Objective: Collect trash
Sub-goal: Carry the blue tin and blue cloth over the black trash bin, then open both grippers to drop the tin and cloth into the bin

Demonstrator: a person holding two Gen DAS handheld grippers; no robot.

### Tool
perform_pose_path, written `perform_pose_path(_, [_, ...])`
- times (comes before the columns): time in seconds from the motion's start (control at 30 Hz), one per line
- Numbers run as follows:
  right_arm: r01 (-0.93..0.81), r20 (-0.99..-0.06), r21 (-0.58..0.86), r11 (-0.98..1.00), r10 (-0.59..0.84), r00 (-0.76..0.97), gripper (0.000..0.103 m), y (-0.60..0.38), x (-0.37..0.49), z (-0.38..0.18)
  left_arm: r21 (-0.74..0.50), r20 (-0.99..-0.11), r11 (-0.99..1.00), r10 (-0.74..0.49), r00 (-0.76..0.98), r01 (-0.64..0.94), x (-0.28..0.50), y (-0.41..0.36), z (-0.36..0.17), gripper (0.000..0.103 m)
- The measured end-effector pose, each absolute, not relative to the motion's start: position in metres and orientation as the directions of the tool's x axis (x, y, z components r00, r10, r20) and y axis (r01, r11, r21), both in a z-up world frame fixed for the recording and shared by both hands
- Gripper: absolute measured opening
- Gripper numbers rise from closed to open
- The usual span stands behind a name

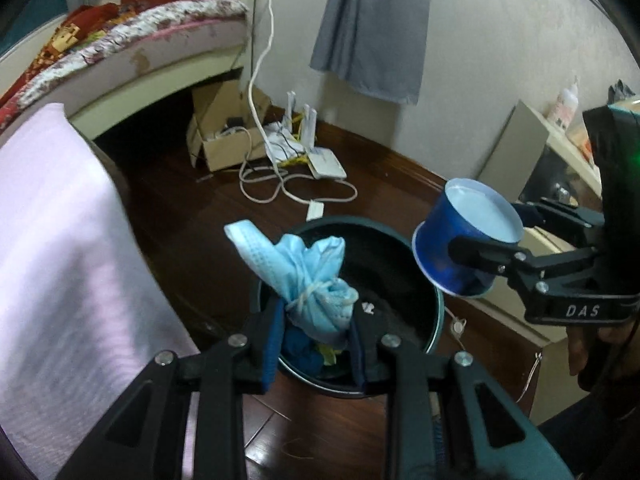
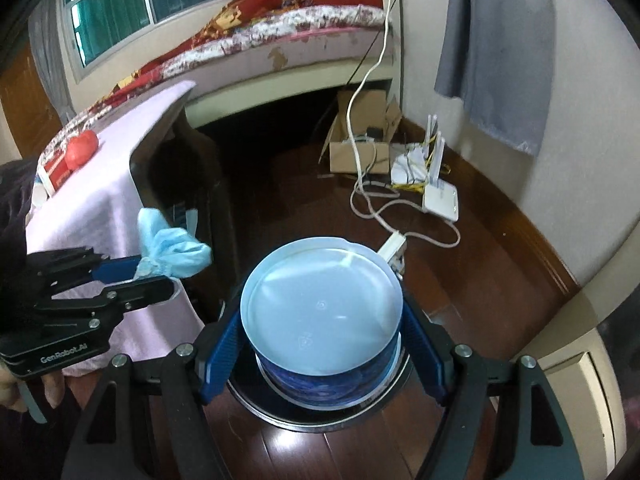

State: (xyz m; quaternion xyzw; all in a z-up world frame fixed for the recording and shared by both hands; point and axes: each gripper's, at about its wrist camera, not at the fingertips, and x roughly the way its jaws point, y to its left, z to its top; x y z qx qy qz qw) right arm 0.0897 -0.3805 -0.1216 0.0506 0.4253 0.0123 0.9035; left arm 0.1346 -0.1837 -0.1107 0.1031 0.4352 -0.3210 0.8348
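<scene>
So on the left wrist cam, my left gripper is pinched tight on a balled-up blue face mask, hanging right over the dark round trash bin on the wood floor. Right wrist cam: my right gripper is spread wide around a blue paper cup, pads on both sides, also above the bin, beside the pink-draped table.
</scene>
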Motion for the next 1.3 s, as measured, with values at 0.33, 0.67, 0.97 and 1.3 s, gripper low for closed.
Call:
perform_pose_path(0.33, [-0.030,-0.825,0.077,0.997,0.080,0.560,0.077,-0.378,0.107,-0.182,-0.151,-0.834,0.754,-0.444,0.327,0.639,0.150,-0.195,-0.150,0.031])
perform_pose_path(0.67, [-0.065,-0.872,-0.059,0.996,-0.020,0.488,0.089,-0.368,0.115,-0.226,-0.170,-0.861,0.749,-0.429,0.273,0.640,0.155,-0.205,-0.175,0.084])
perform_pose_path(0.97, [0.014,-0.874,-0.025,1.000,-0.028,0.484,0.090,-0.385,0.112,-0.225,-0.091,-0.874,0.821,-0.337,0.350,0.564,0.157,-0.184,-0.175,0.085])
perform_pose_path(1.3, [0.098,-0.824,0.066,0.993,-0.001,0.567,0.101,-0.388,0.106,-0.182,-0.041,-0.848,0.864,-0.295,0.441,0.501,0.143,-0.171,-0.148,0.097])
